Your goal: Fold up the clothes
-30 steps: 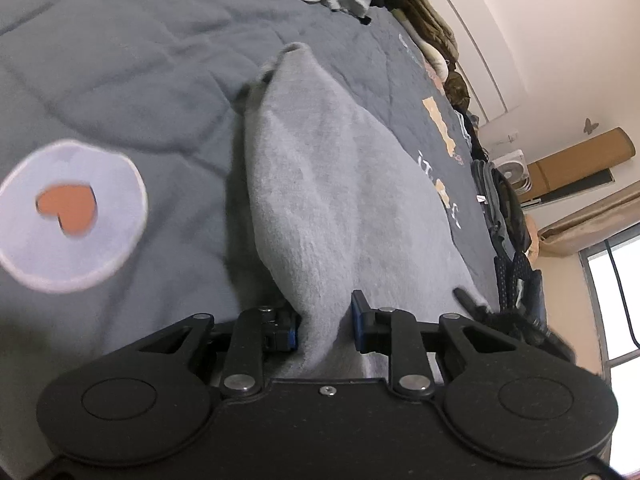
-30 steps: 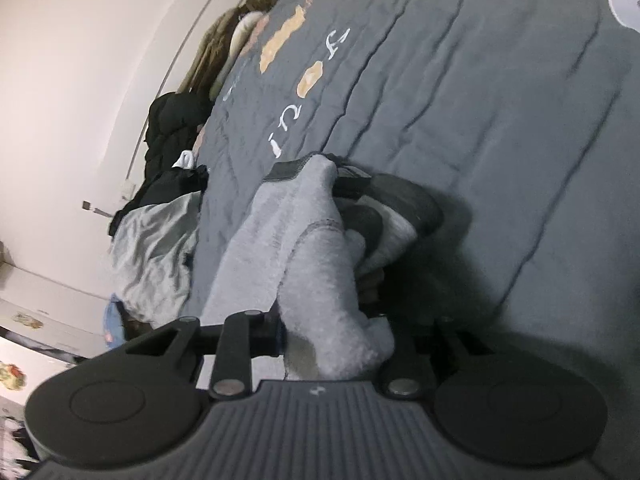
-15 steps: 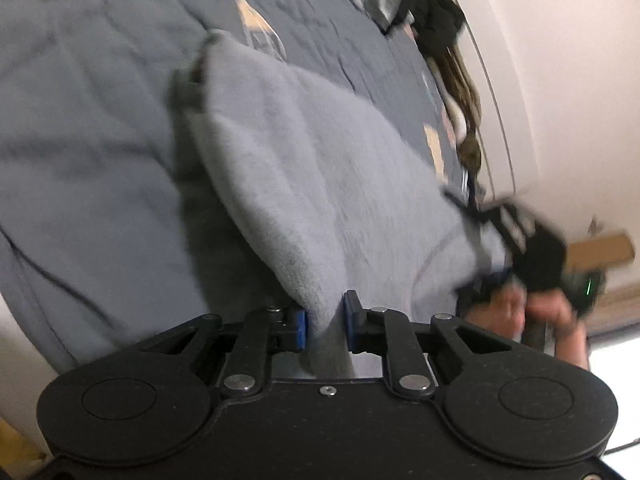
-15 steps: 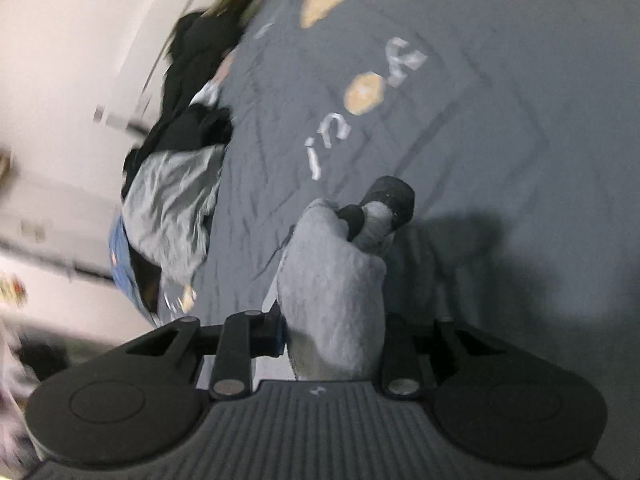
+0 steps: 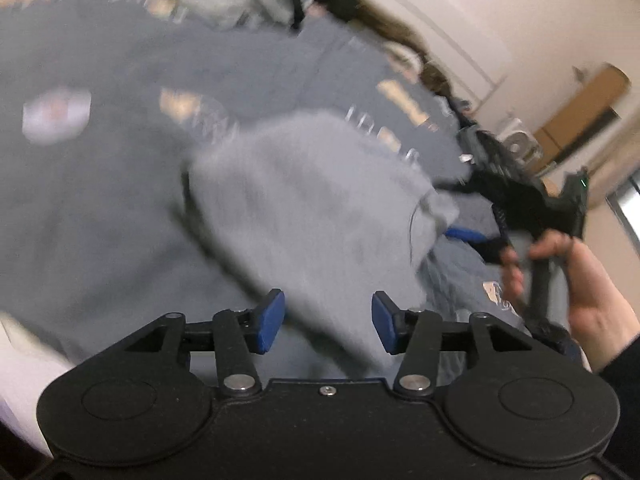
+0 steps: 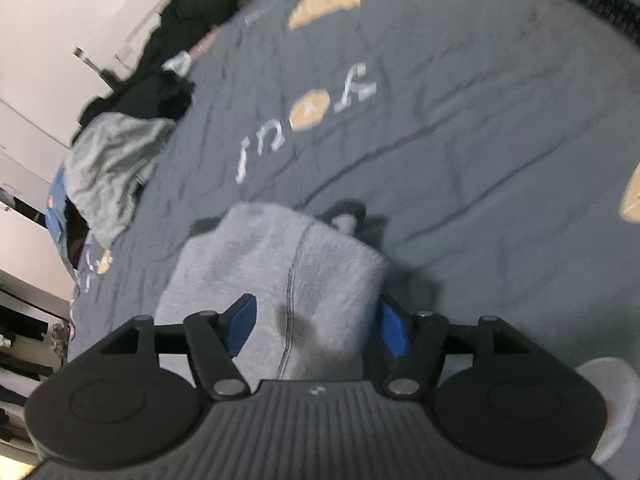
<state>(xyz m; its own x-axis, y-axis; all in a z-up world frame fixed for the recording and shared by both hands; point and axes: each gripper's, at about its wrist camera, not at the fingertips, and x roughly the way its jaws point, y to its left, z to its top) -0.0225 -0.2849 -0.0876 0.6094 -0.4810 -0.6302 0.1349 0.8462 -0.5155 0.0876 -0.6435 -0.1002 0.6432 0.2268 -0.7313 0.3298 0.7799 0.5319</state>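
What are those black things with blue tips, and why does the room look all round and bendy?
Those are two grabbing tools that a person holds, one in each hand. Each has a small camera on it looking forward along its fingers, and the camera's wide lens bends the picture.

One picture comes from the left claw, the other from the right claw. From the left camera you can see the person's hand gripping the other tool.

Underneath is a dark grey quilted bedspread with pale letters and tan shapes. On it lies a fuzzy light grey garment, which is being folded. More crumpled grey clothes sit at the bed's edge.

Both claws have just been opening. The grey garment is between the blue pads, but they no longer squeeze it, so nothing is held.
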